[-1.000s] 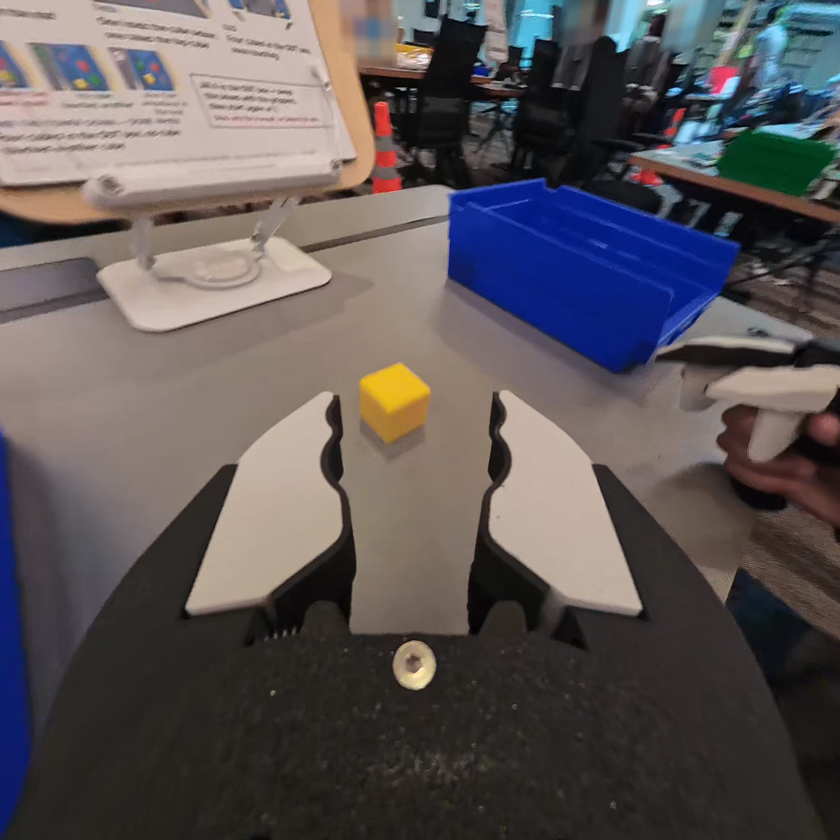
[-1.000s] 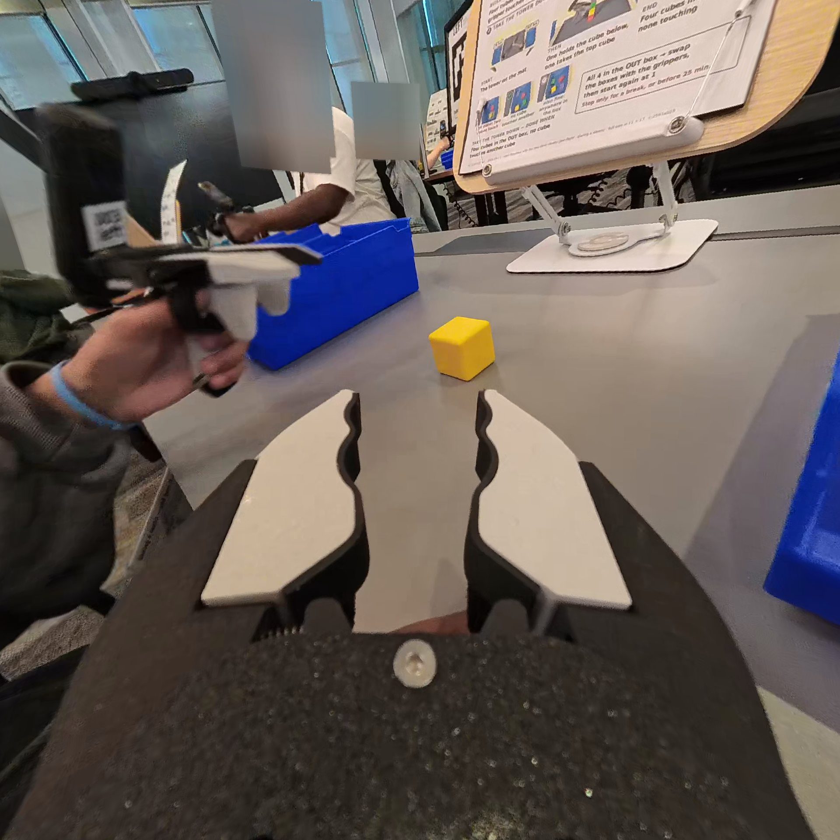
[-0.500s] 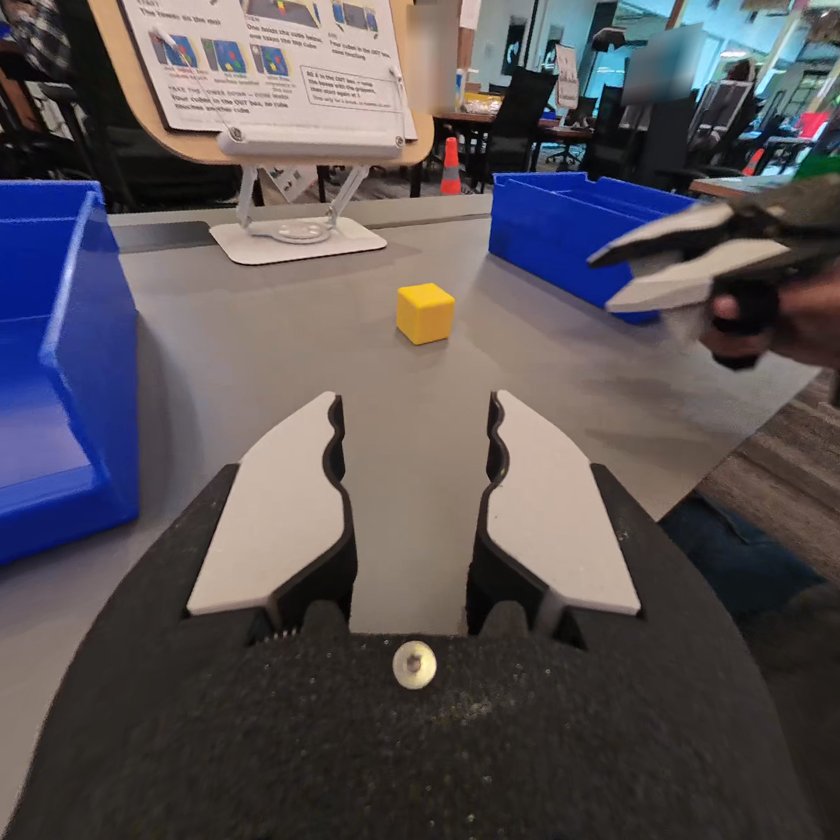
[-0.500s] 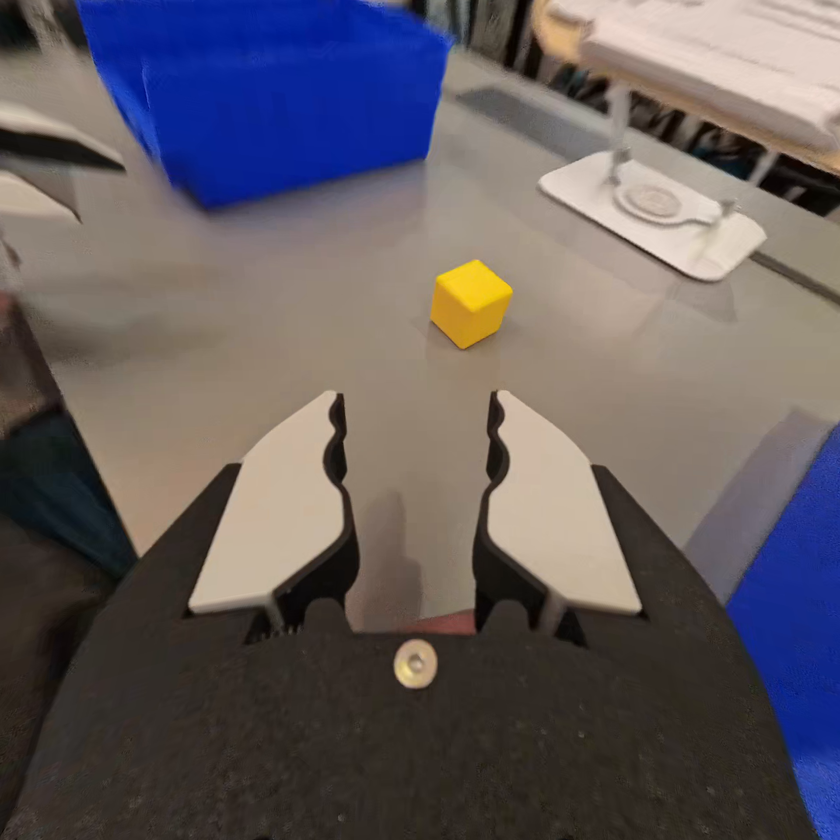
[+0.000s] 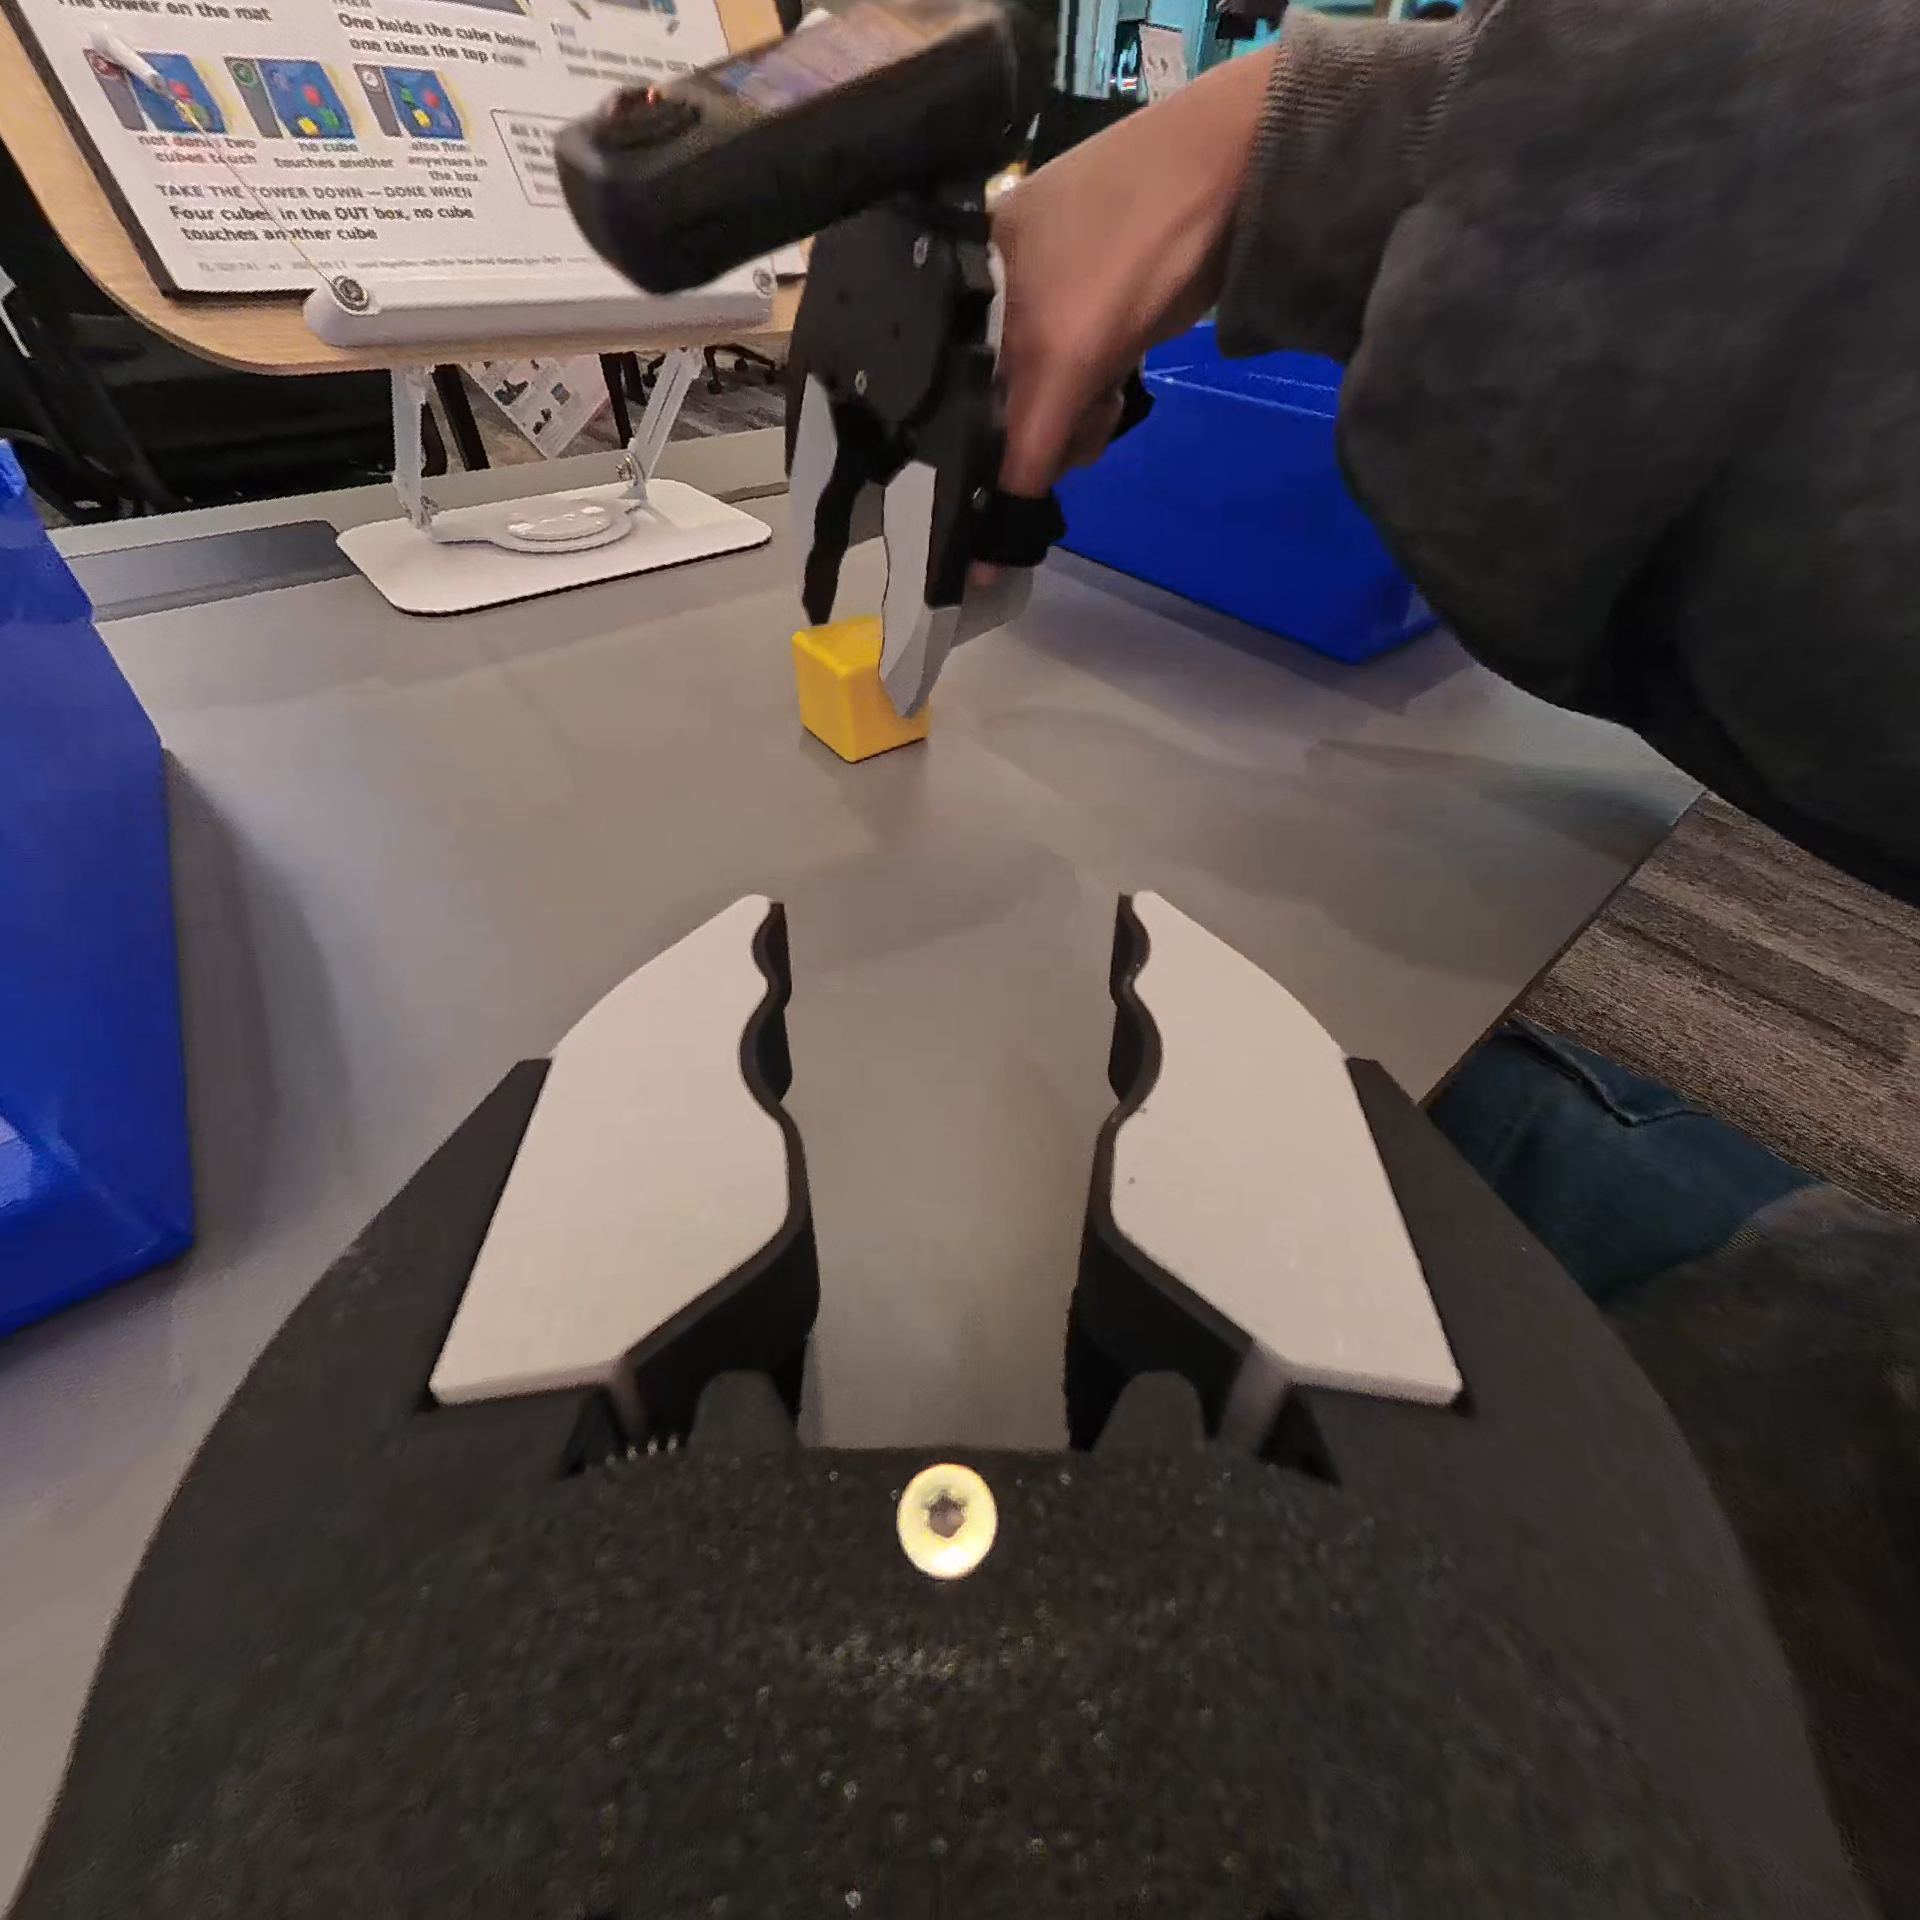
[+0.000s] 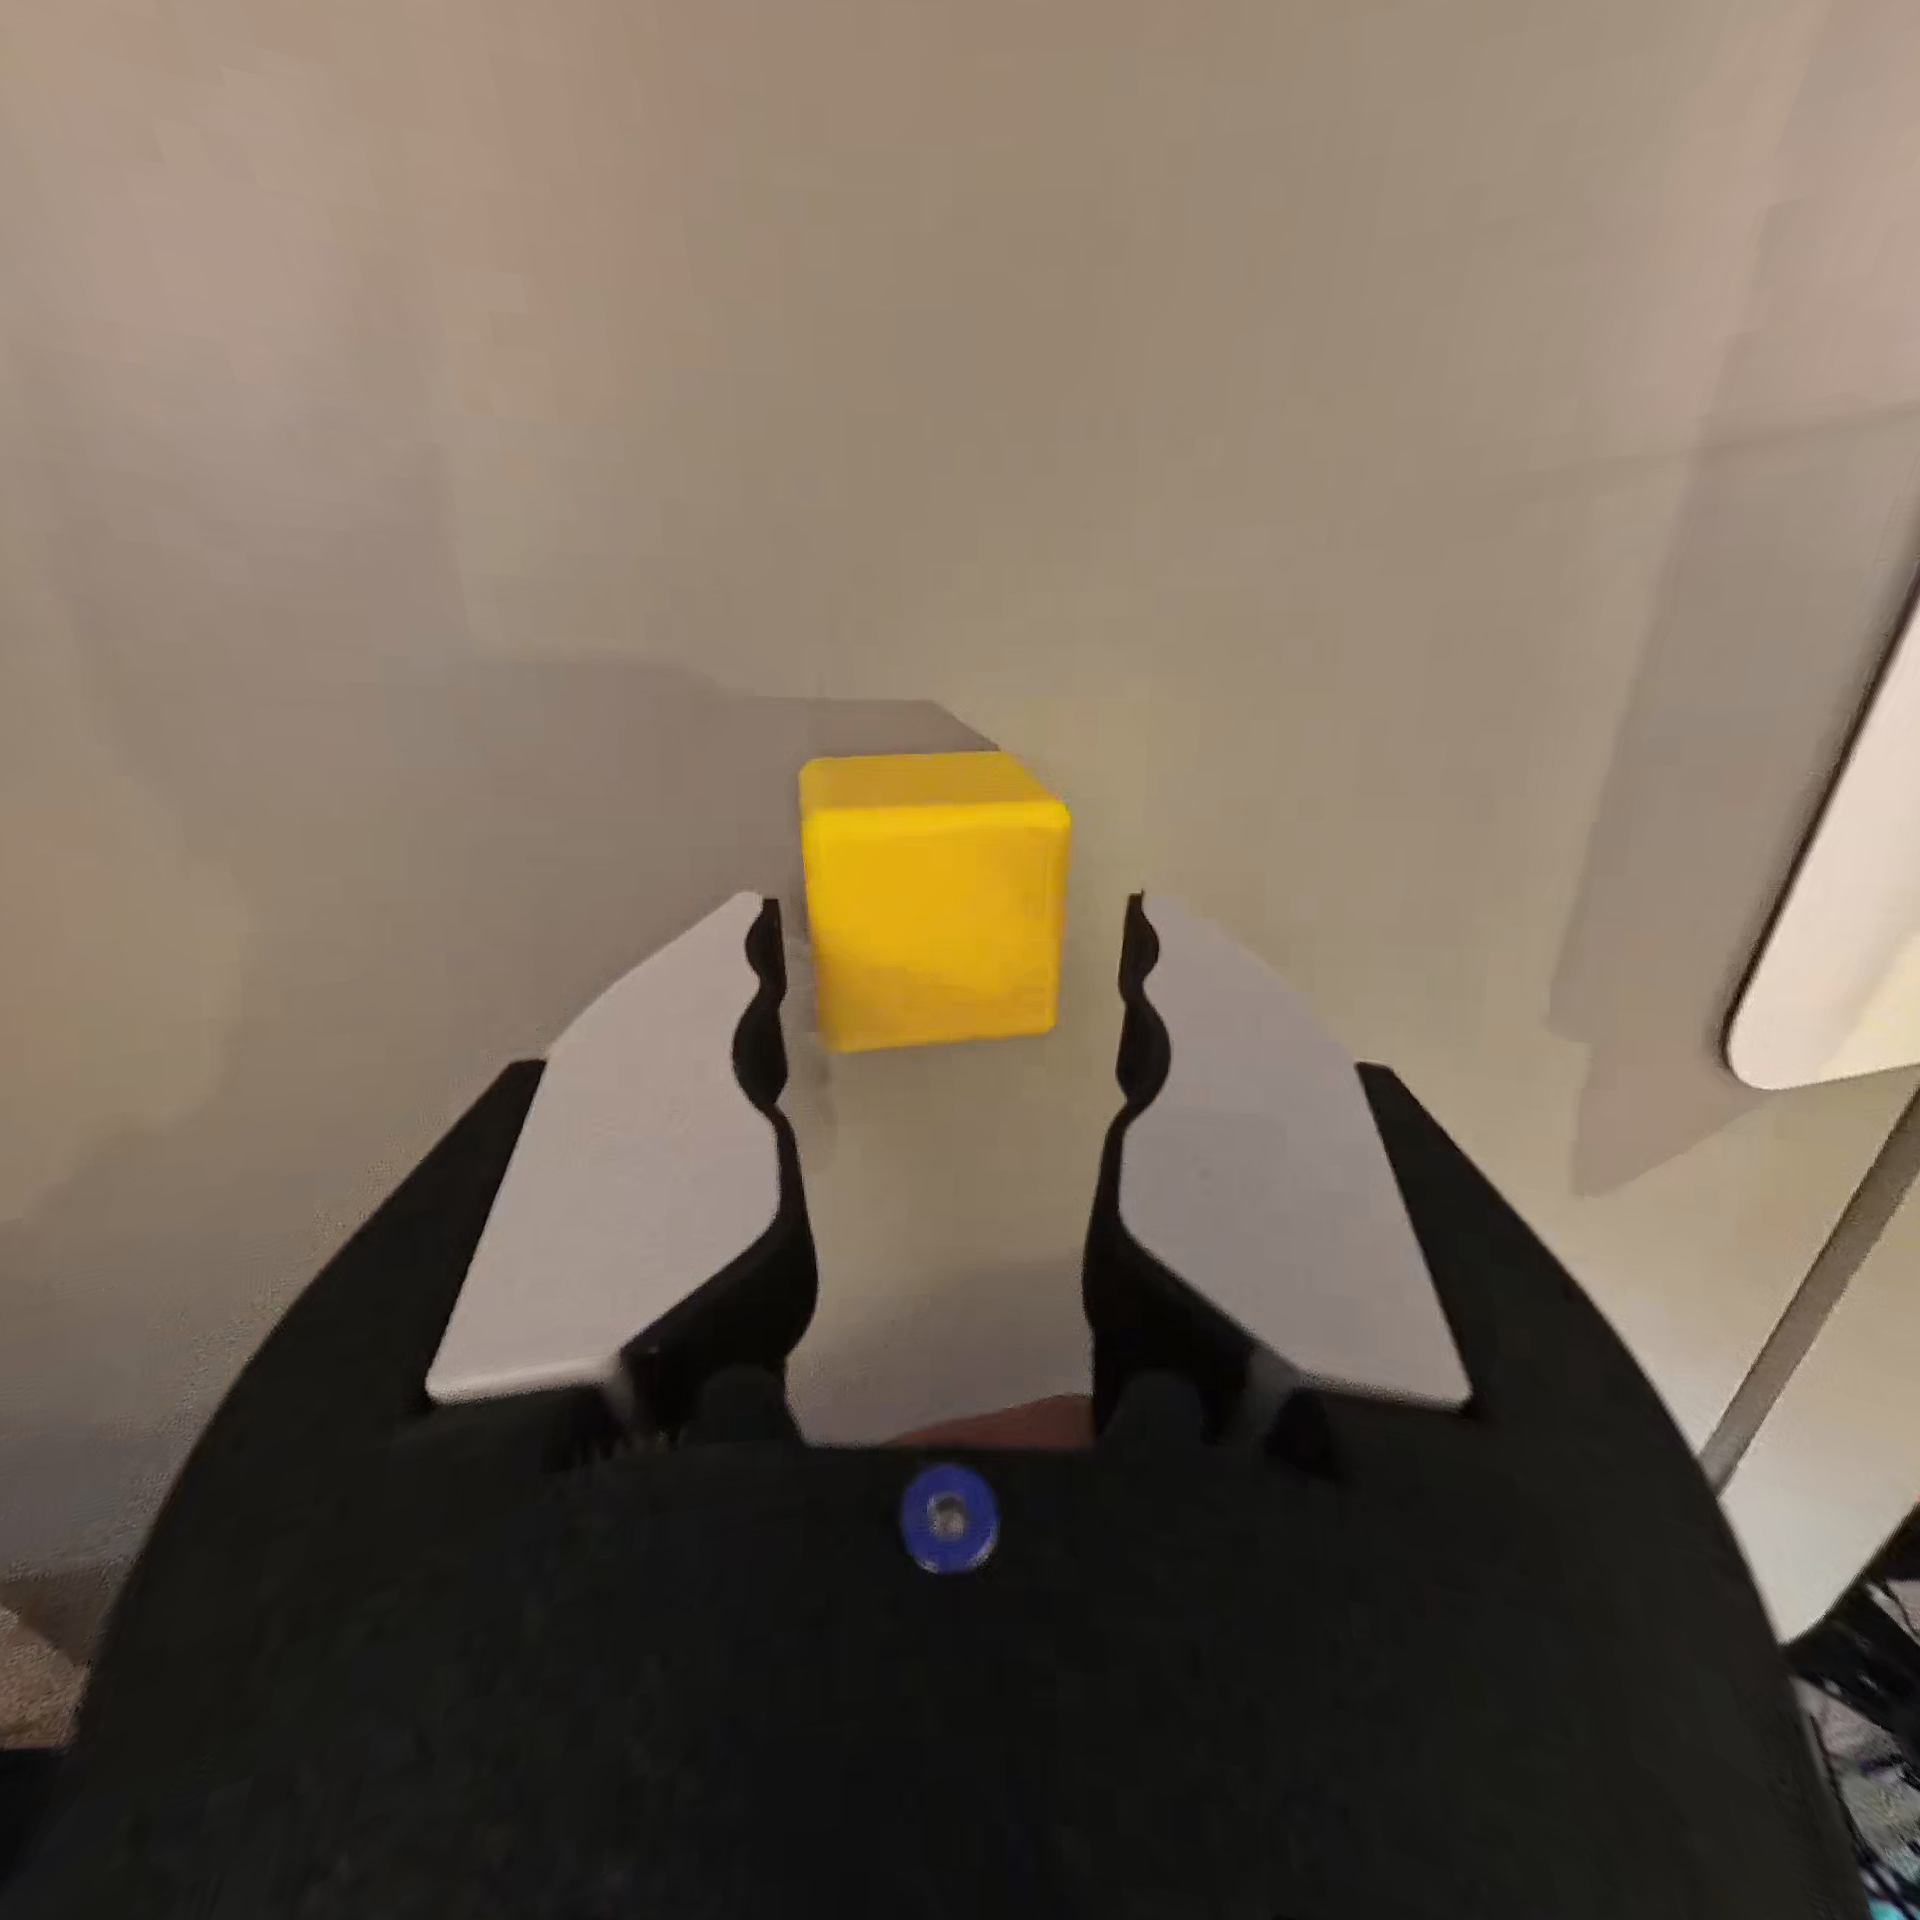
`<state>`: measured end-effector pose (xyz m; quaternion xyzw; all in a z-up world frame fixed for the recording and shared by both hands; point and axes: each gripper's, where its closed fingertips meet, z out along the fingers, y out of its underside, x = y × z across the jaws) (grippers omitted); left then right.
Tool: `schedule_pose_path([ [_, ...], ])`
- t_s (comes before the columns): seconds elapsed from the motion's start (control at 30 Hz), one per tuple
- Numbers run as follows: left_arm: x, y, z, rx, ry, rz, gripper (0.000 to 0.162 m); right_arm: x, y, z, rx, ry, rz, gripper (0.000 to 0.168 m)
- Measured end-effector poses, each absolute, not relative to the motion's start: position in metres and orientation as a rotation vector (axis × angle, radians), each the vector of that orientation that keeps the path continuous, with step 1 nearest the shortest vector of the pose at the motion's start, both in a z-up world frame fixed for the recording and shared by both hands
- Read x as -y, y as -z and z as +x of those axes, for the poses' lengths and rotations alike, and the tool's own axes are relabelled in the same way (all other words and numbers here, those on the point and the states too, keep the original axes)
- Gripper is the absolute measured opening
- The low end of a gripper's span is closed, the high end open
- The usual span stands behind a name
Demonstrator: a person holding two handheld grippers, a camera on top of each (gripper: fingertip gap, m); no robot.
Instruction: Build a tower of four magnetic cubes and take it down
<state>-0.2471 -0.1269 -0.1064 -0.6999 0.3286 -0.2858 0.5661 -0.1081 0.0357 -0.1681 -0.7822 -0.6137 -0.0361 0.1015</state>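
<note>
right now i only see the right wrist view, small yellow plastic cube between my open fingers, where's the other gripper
observer: The left gripper is open and empty, held well short of the yellow cube.
operator: any bins near
observer: A blue plastic bin stands right of the cube and farther back; a second blue bin is at the left edge of the left wrist view.
operator: more cubes out
observer: None shows on the grey table; the insides of the bins are hidden.
</note>
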Motion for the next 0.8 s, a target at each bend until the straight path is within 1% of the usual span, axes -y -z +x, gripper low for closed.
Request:
schedule_pose_path([
  [0.13, 0.128, 0.108, -0.252, -0.767, 0.679, -1.654, 0.059, -0.038, 0.185, -0.109, 1.841, 0.087, -2.340, 0.051],
  [0.23, 0.127, 0.108, -0.252, -0.762, 0.695, -1.664, 0.059, -0.033, 0.178, -0.119, 1.825, 0.014, -2.286, 0.051],
  [0.33, 0.128, 0.111, -0.249, -0.779, 0.696, -1.673, 0.059, -0.031, 0.142, -0.116, 1.760, 0.072, -2.191, 0.051],
  [0.47, 0.130, 0.114, -0.243, -0.816, 0.668, -1.671, 0.059, -0.018, 0.054, -0.088, 1.557, 0.175, -2.057, 0.051],
  [0.6, 0.131, 0.119, -0.238, -0.856, 0.636, -1.678, 0.059, 0.004, -0.022, -0.013, 1.318, 0.304, -2.048, 0.051],
  [0.7, 0.132, 0.122, -0.233, -0.874, 0.641, -1.682, 0.060, 0.021, -0.044, 0.063, 1.122, 0.404, -2.157, 0.051],
  [0.8, 0.132, 0.124, -0.229, -0.893, 0.634, -1.688, 0.060, 0.039, -0.027, 0.119, 0.987, 0.386, -2.301, 0.051],
])
